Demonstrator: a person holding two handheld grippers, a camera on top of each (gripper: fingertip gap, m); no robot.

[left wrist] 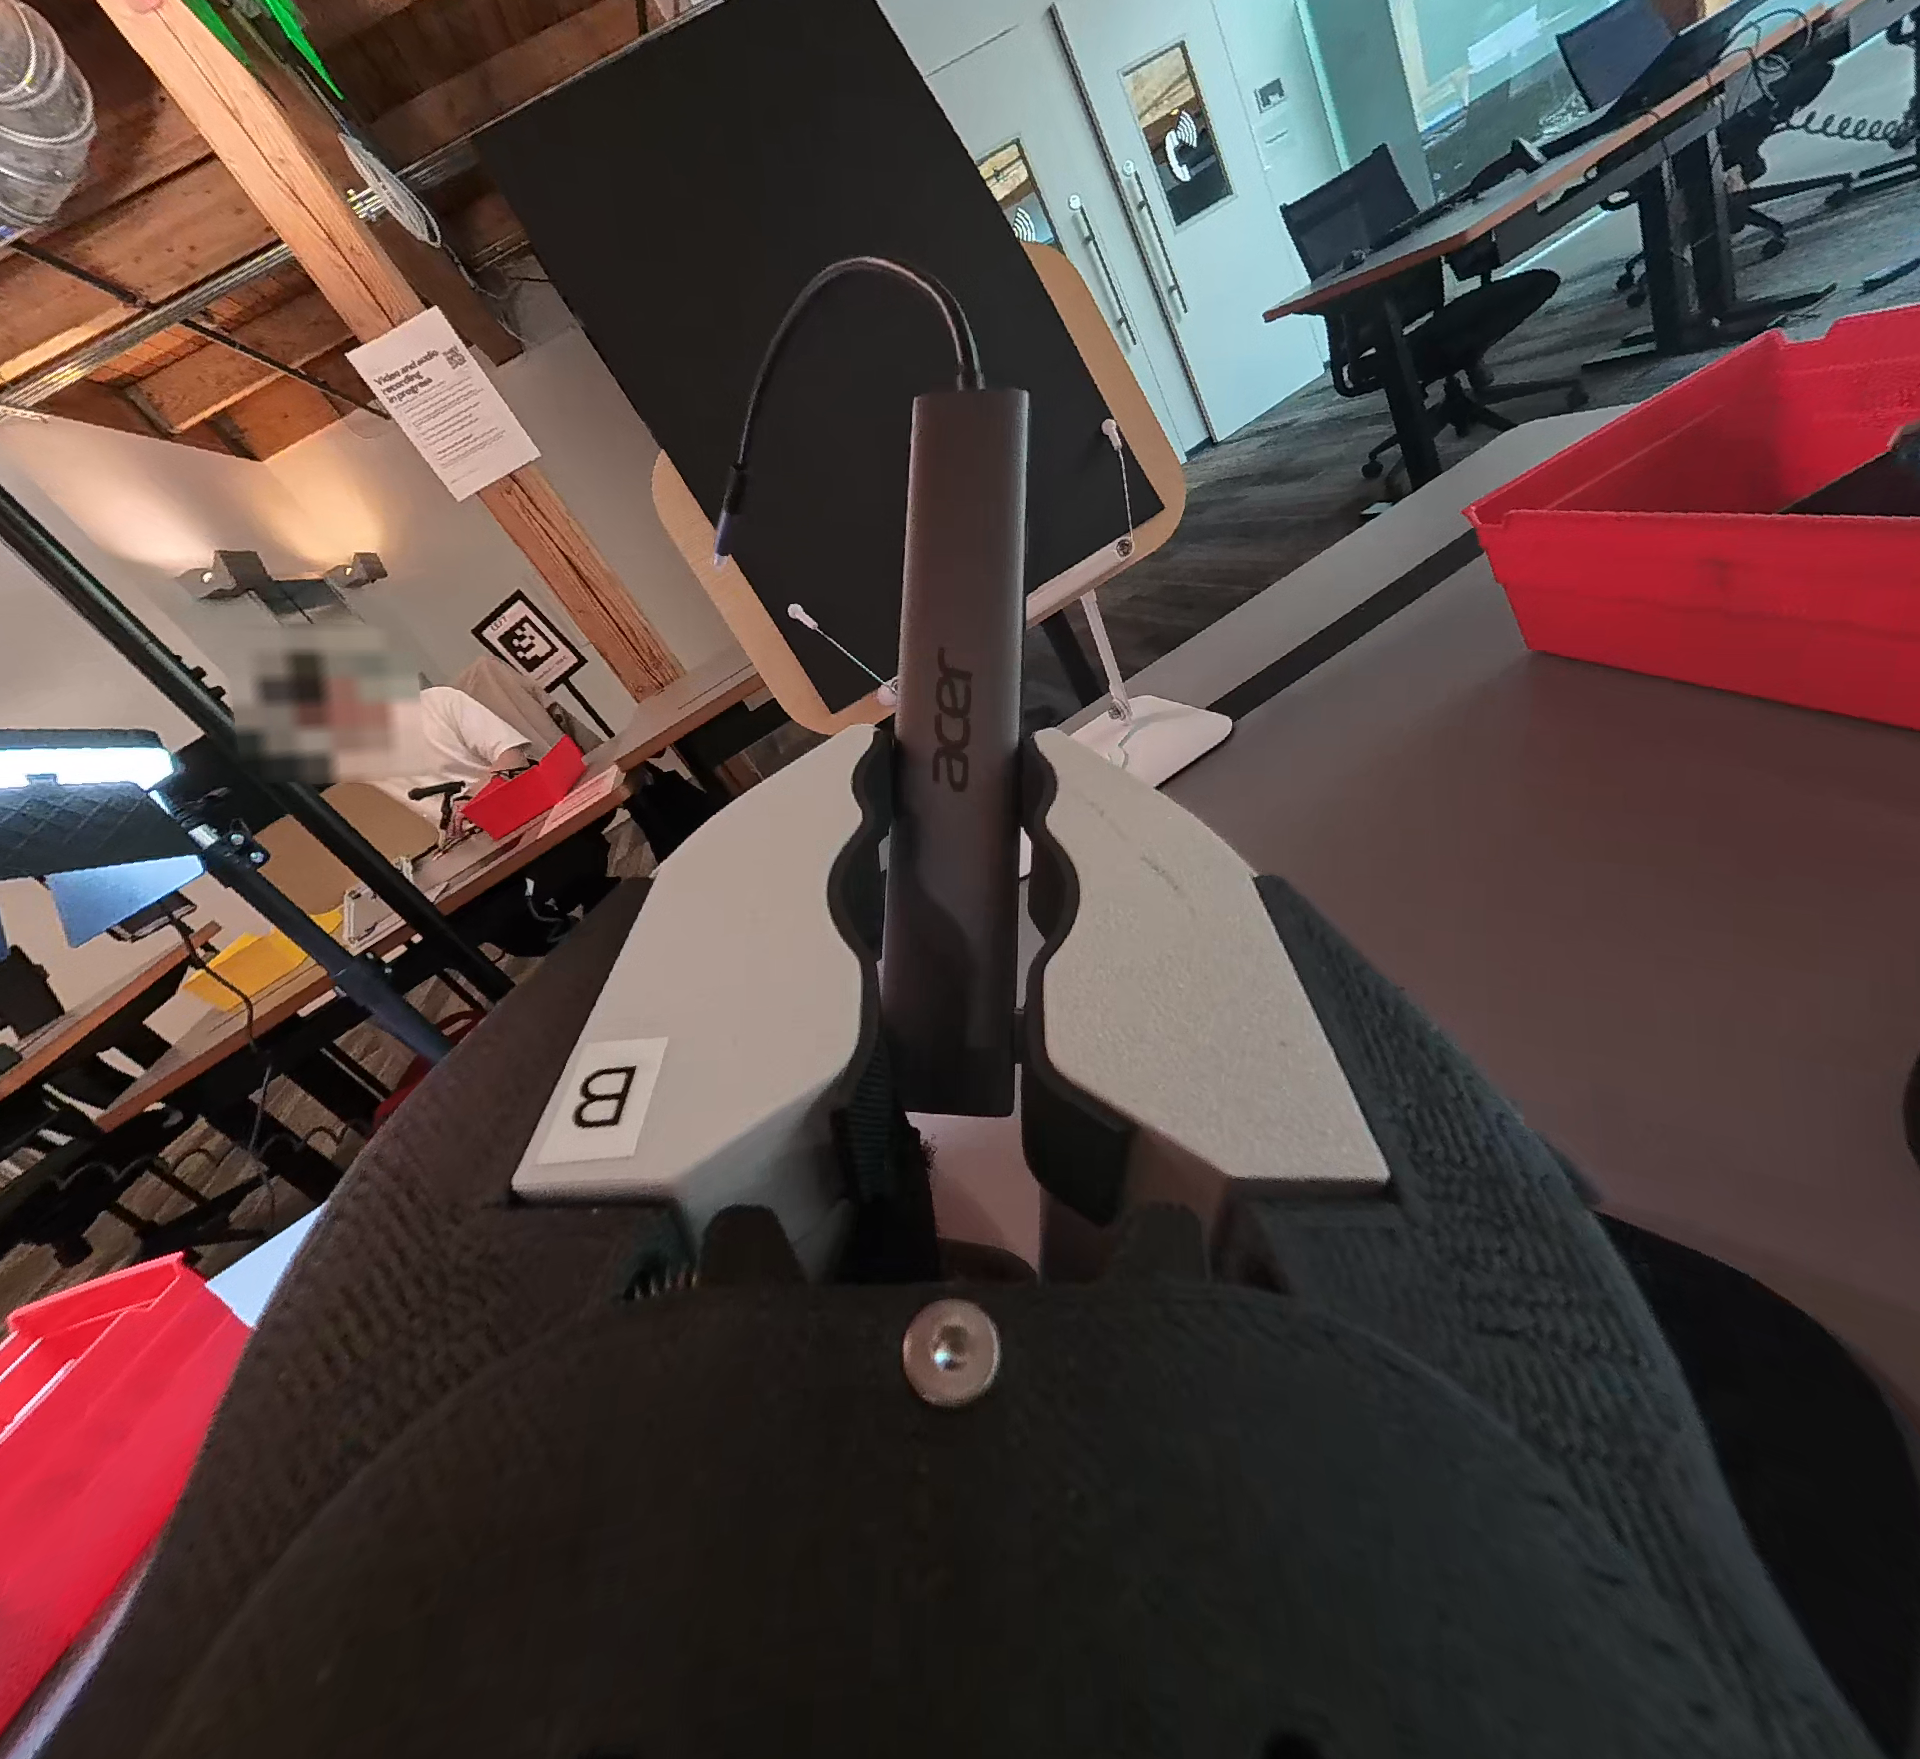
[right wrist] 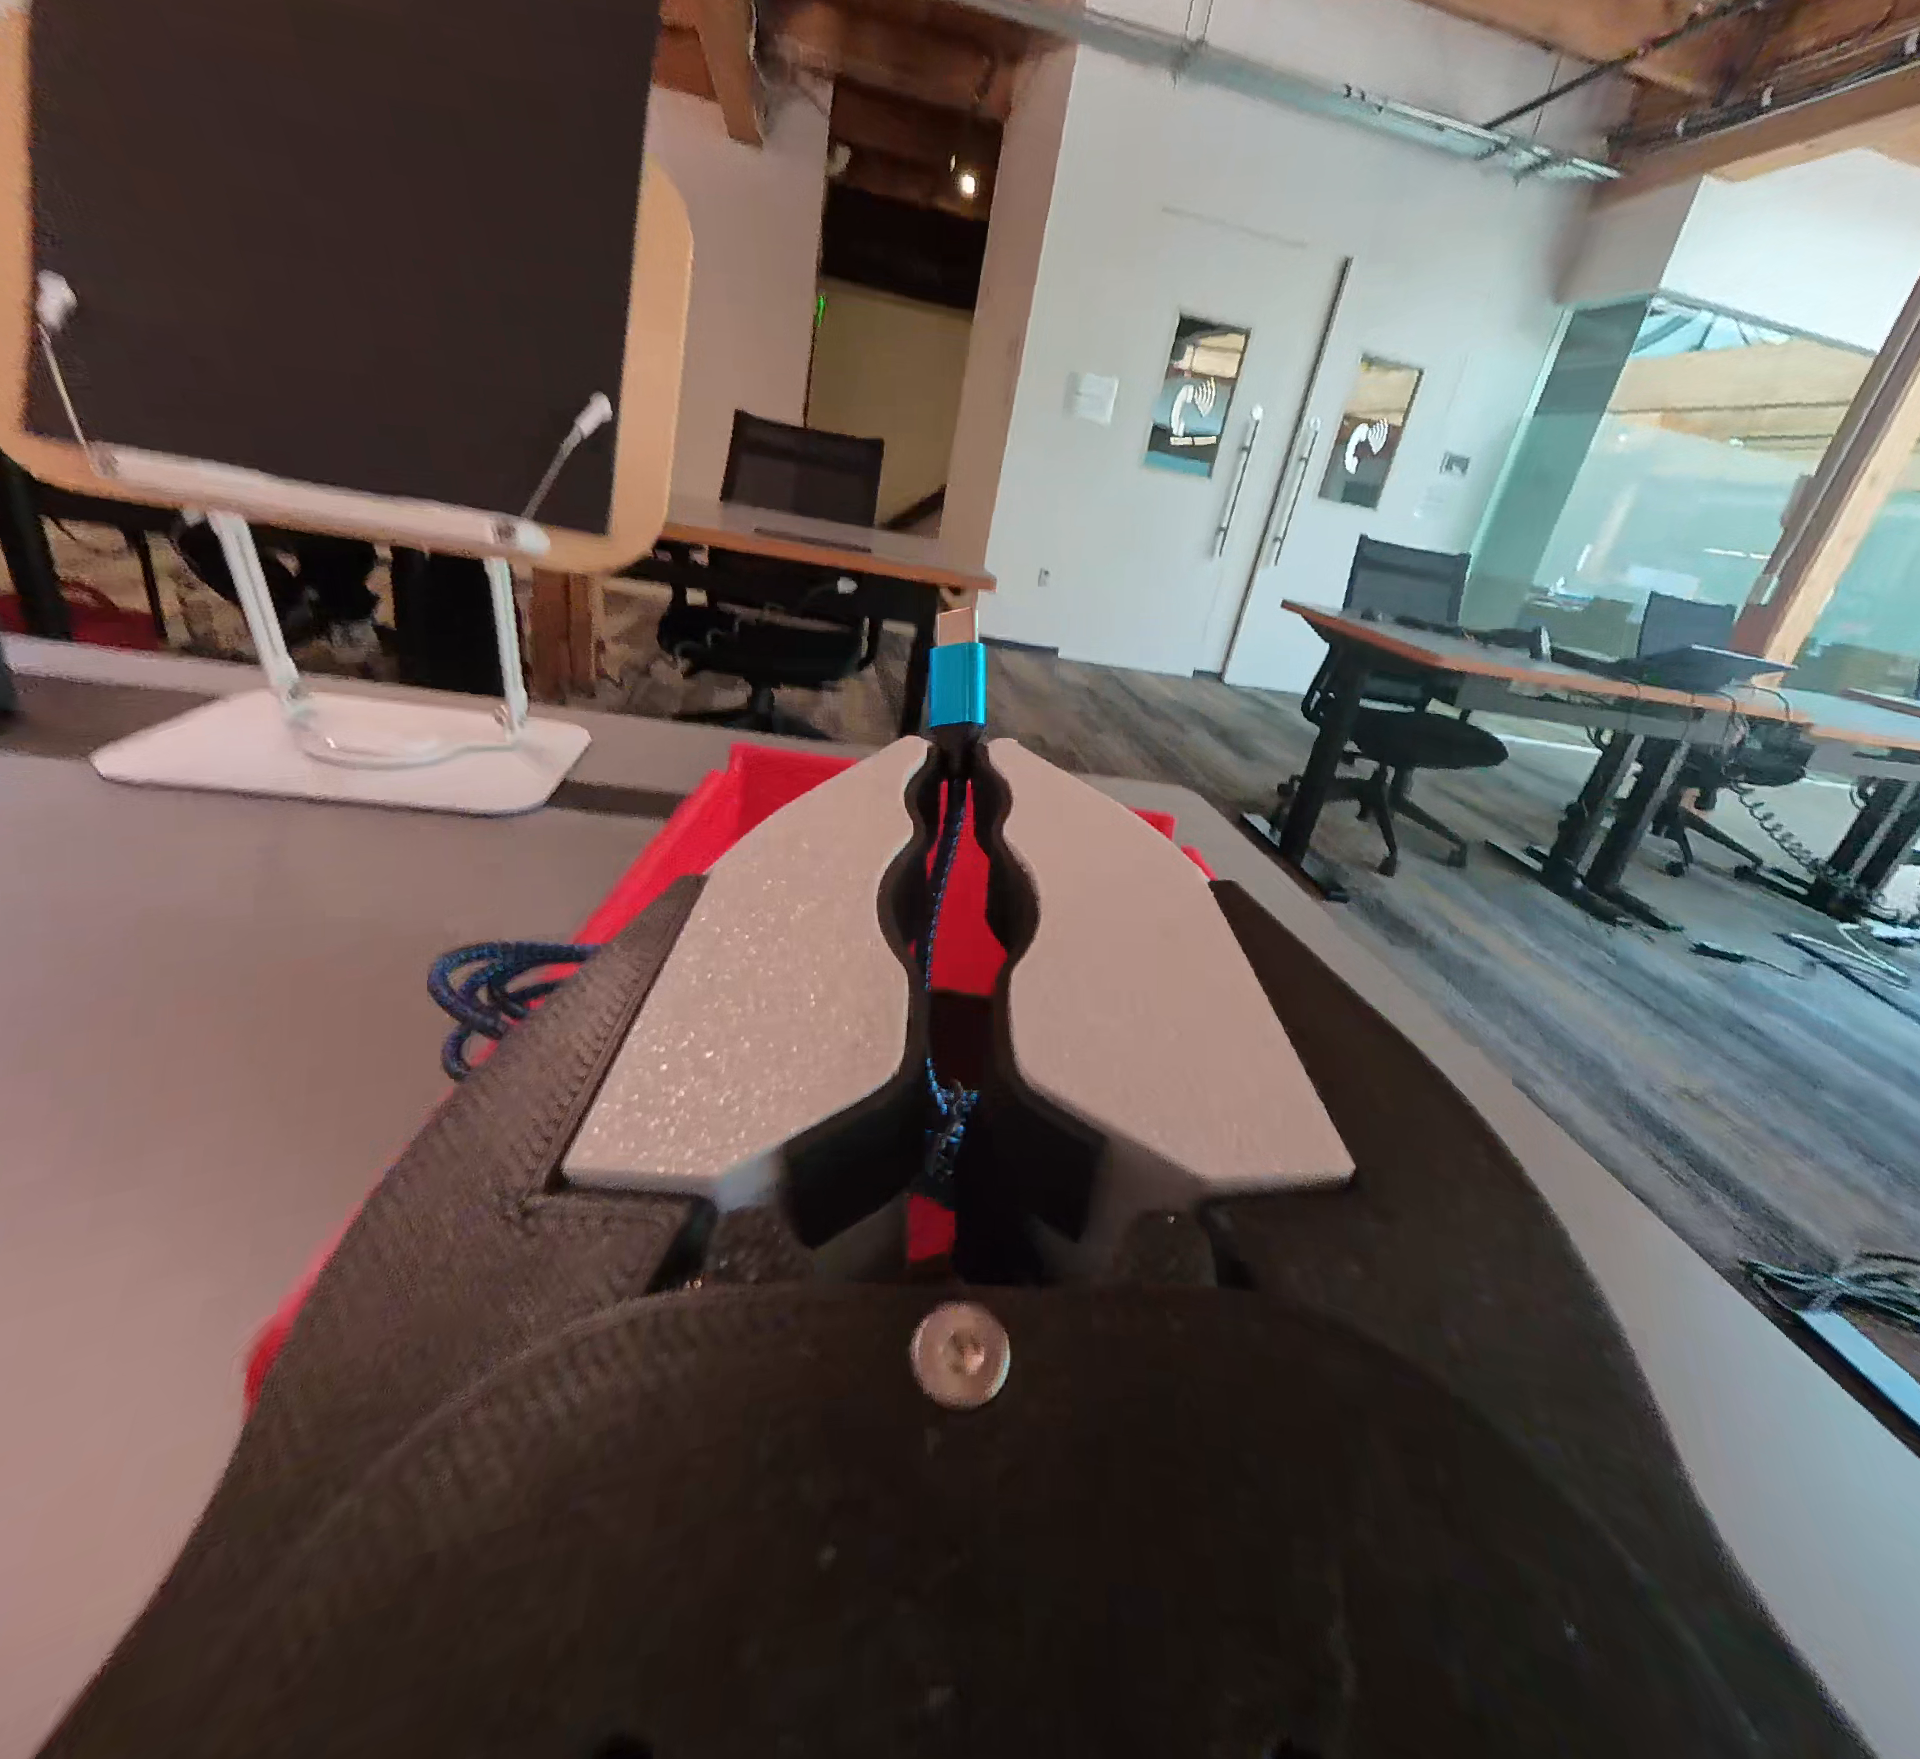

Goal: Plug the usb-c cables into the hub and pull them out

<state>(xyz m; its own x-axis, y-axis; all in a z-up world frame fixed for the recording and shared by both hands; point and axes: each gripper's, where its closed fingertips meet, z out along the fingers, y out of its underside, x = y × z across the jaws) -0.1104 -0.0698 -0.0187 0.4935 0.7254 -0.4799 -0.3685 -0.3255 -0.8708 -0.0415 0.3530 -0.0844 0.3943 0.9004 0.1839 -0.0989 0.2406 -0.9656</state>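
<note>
We see the left gripper [left wrist: 958, 774] clamped on the dark grey hub [left wrist: 951, 743], held upright above the surface [left wrist: 1558, 930], left of the red bin [left wrist: 1704, 566]. The right gripper [right wrist: 958, 753] pinches the blue usb-c cable [right wrist: 954, 686] just over that bin, plug pointing up.
</note>
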